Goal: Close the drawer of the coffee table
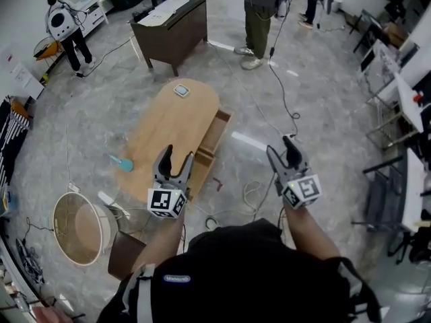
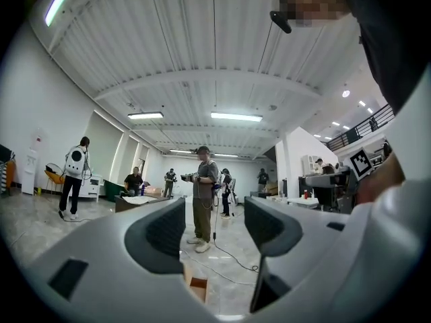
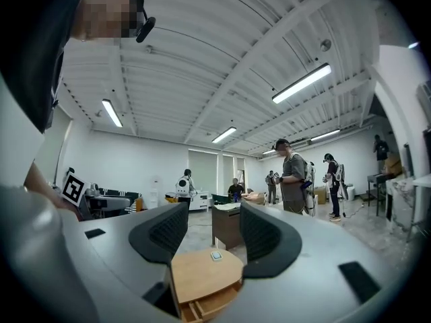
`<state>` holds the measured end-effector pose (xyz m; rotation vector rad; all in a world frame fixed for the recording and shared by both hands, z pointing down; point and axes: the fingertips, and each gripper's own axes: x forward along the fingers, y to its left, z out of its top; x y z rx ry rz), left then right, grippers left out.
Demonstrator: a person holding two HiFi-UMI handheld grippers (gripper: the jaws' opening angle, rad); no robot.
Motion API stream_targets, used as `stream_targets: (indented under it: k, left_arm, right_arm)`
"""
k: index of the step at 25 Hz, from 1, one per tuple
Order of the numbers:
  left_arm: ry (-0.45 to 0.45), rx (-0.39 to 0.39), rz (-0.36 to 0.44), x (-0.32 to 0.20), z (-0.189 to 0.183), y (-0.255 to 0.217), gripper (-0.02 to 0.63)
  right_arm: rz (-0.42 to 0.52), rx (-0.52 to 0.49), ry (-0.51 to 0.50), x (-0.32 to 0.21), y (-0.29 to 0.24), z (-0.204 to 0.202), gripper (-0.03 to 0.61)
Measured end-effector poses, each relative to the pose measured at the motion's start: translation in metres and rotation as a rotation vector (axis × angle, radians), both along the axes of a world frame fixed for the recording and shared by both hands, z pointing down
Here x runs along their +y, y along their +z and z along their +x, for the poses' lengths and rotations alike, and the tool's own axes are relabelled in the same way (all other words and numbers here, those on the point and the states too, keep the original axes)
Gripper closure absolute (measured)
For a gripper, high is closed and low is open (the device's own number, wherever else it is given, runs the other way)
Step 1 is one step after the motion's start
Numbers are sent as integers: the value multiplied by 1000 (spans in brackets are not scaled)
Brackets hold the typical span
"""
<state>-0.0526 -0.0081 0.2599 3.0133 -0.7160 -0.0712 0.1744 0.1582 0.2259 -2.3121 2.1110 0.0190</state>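
A light wooden oval coffee table (image 1: 176, 123) stands on the grey floor ahead of me. Its drawer (image 1: 214, 140) is pulled out on the right side and looks empty. My left gripper (image 1: 174, 161) hangs open above the table's near end, by the drawer's near corner. My right gripper (image 1: 284, 155) is open too, held over bare floor to the right of the drawer. In the right gripper view the table (image 3: 202, 274) and open drawer (image 3: 210, 305) show between the jaws. The left gripper view catches only a corner of the drawer (image 2: 197, 289).
A small white device (image 1: 182, 90) lies on the table's far end and a teal object (image 1: 124, 163) near its left edge. A dark desk (image 1: 172, 25) stands beyond. A person (image 1: 258, 19) stands past the table, another (image 1: 66, 29) at far left. Cables (image 1: 252, 194) trail on the floor; a round basket (image 1: 79, 226) sits near left.
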Motion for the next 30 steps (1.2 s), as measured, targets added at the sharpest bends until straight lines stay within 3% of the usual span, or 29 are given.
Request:
stream_targets:
  k: [16, 30]
  left_arm:
    - [-74, 25, 11, -59, -6, 8, 357]
    - [-343, 30, 37, -127, 70, 29, 357]
  right_arm:
    - [0, 11, -88, -96, 3, 7, 362]
    - [75, 3, -370, -226, 25, 90, 362]
